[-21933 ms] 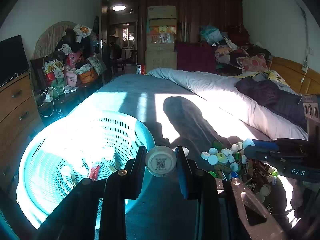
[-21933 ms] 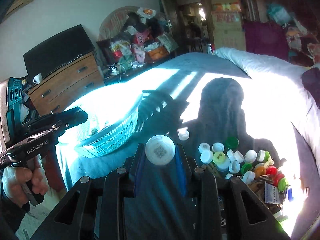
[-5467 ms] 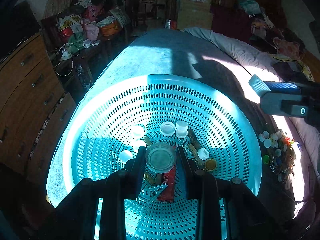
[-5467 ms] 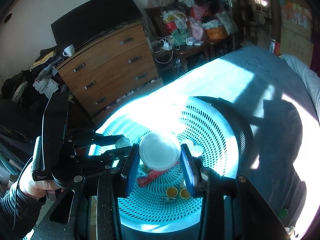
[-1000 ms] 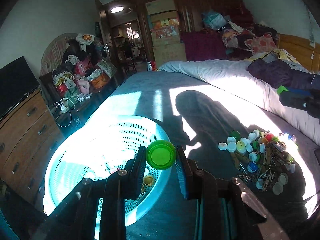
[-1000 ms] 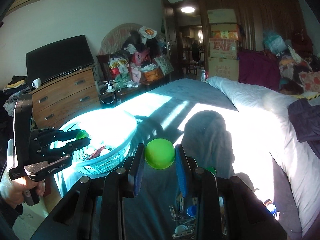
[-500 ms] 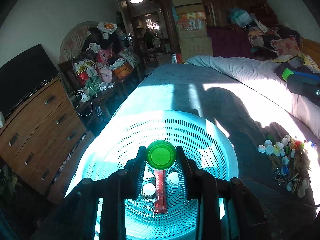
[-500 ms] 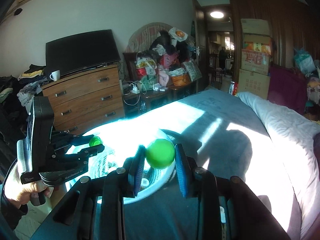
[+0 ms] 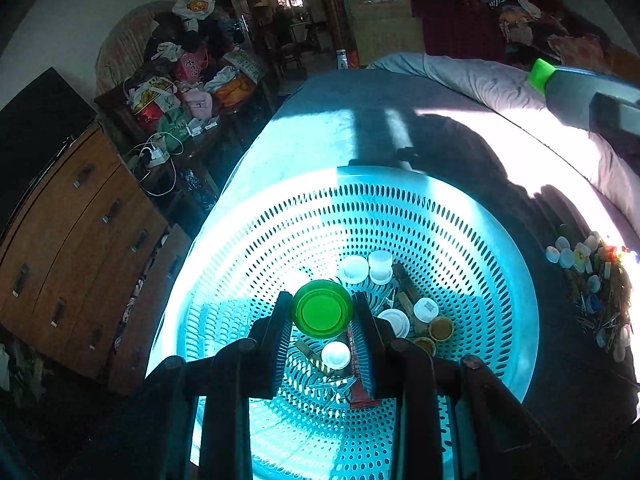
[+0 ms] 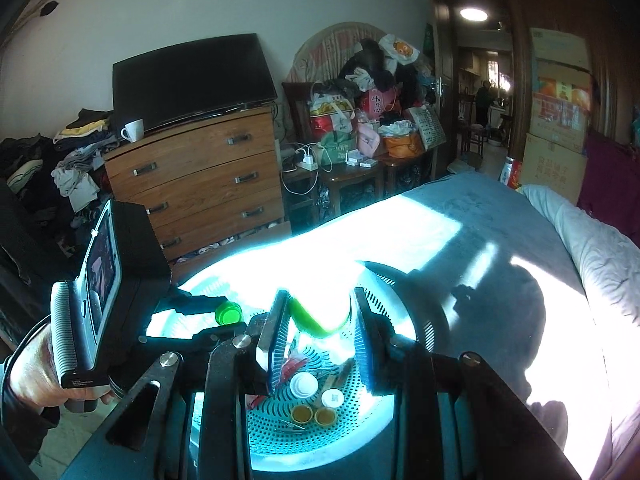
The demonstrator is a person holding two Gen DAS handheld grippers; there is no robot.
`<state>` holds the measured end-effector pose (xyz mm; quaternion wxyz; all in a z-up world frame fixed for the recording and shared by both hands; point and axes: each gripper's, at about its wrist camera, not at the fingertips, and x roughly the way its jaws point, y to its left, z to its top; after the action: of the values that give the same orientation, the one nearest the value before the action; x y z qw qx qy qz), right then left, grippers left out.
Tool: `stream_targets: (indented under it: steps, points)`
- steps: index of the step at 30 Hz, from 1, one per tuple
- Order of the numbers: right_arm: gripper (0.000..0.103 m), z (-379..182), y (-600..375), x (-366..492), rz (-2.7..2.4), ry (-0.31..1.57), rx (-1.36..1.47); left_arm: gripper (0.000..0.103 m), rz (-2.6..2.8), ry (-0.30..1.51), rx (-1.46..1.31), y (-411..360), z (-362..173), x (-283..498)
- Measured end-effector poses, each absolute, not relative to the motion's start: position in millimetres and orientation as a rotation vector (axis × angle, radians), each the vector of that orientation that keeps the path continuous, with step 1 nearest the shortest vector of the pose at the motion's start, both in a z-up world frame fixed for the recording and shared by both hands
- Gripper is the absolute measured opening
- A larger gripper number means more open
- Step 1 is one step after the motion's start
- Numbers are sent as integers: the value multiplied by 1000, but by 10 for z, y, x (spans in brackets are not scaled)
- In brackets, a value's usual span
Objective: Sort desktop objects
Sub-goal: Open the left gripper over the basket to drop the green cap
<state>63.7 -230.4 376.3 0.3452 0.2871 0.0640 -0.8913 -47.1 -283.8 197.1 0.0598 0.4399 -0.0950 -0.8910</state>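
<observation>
A round turquoise perforated basket (image 9: 460, 216) sits on the grey-blue bed cover, with several white caps, two amber caps and a red wrapper inside. My left gripper (image 9: 322, 312) is shut on a green bottle cap (image 9: 322, 309) above the basket's middle; it also shows in the right wrist view (image 10: 229, 314). My right gripper (image 10: 320, 320) is shut on a second green cap (image 10: 316, 318) above the basket (image 10: 416, 292); that cap shows in the left wrist view (image 9: 541, 76) at upper right.
A pile of loose caps and clips (image 9: 596, 276) lies on the cover right of the basket. A wooden dresser (image 10: 200, 184) with a TV stands left of the bed. A white duvet (image 10: 592, 248) covers the bed's right side.
Both grippers have swung left from the cap pile to over the basket, each carrying its green cap. The left one now looks straight down into the basket.
</observation>
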Motion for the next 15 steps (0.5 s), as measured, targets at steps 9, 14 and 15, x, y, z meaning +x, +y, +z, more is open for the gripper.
stream_targets:
  steps: [9,14,15]
  points:
    - [28,3539,-2427,415,-2237,101,871,30,-2656,-263,1484,-2969,1743,-551]
    - [29,3418,-2455,361,-2219,96,911,30,-2655,-245,1524,-2985,1604,-598]
    - [29,3402,-2458,354,-2218,97,914,30,-2654,-246,1526,-2988,1589,-605]
